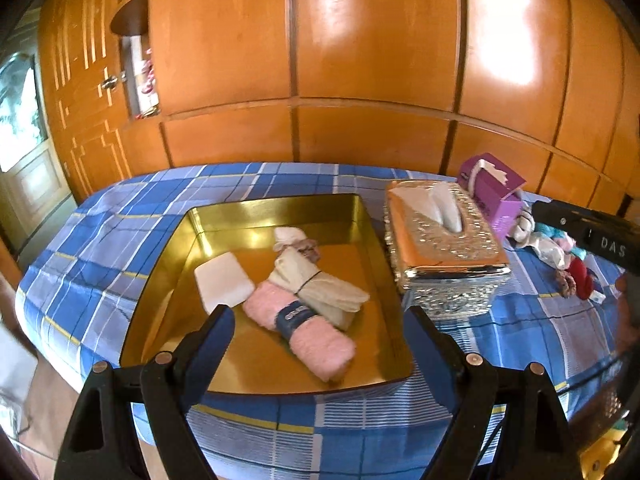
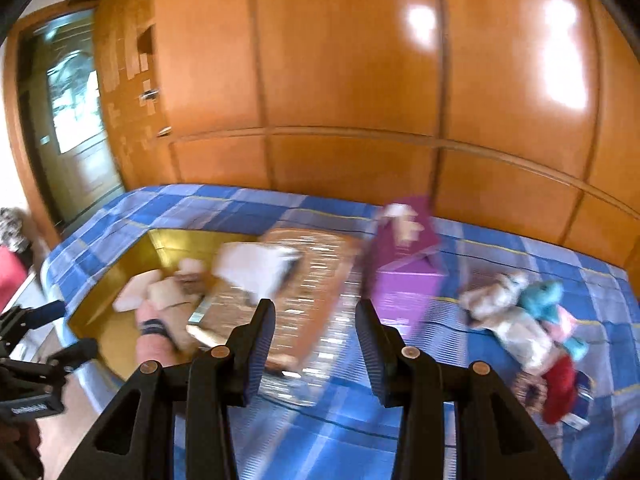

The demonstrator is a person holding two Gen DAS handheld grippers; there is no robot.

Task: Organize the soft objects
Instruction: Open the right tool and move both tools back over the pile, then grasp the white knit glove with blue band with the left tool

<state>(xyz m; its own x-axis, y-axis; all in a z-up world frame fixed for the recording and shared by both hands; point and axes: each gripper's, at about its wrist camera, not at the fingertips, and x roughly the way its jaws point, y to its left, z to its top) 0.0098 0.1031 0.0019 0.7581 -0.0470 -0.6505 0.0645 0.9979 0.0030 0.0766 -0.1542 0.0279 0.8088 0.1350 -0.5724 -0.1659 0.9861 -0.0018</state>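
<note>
While both grippers' fingers gape wide and hold nothing, the left gripper [image 1: 320,320] hovers over the gold metal tray [image 1: 280,208] at centre frame, the right gripper [image 2: 316,316] above the ornate silver tissue box [image 2: 316,280].

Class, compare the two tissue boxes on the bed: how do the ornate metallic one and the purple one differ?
The ornate tissue box looks metallic, silver and gold with embossed patterning; the purple tissue box is plain. The ornate one lies flat beside the gold tray; the purple one sits behind it, tilted. Both have white tissue sticking out of the top.
</note>
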